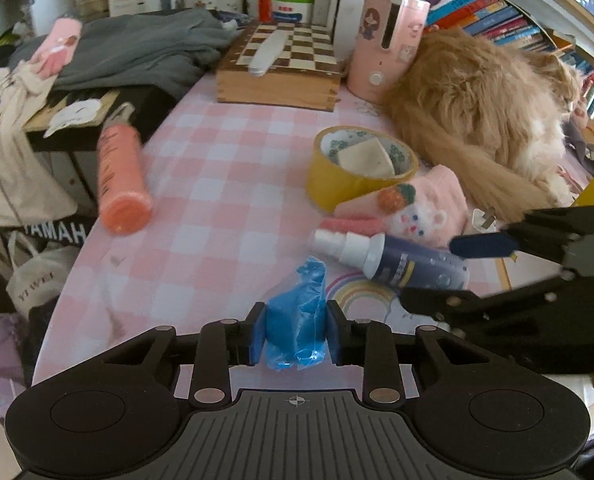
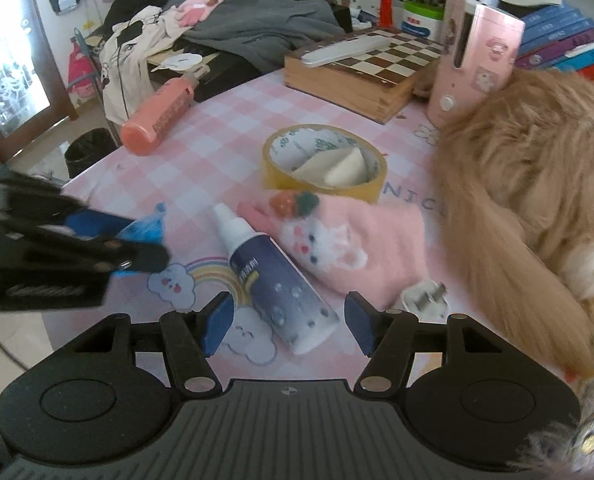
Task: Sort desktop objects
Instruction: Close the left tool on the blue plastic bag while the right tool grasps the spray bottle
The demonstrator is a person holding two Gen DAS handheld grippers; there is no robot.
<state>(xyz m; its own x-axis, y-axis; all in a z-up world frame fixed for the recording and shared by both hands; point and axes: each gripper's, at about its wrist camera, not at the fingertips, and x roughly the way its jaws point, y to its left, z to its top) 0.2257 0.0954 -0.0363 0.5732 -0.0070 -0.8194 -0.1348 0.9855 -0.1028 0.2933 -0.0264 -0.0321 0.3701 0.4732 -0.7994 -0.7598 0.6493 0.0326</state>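
Observation:
My left gripper [image 1: 295, 332] is shut on a blue plastic bag roll [image 1: 297, 320] just above the pink checked desk [image 1: 217, 184]; it also shows in the right wrist view [image 2: 147, 228]. My right gripper [image 2: 285, 324] is open, its jaws on either side of the base of a dark blue spray bottle [image 2: 281, 292] lying on the desk, not touching it. The bottle also shows in the left wrist view [image 1: 397, 260]. A pink plush glove [image 2: 345, 248], a yellow tape roll [image 2: 325, 164] and an orange bottle [image 2: 157, 116] lie on the desk.
A long-haired orange cat [image 2: 537, 168] lies at the right, its tail beside the glove. A white plug [image 2: 425, 300] lies near my right finger. A wooden chess box [image 2: 361, 68], a pink appliance [image 2: 473, 64], books and piled clothes [image 2: 237, 28] stand at the back.

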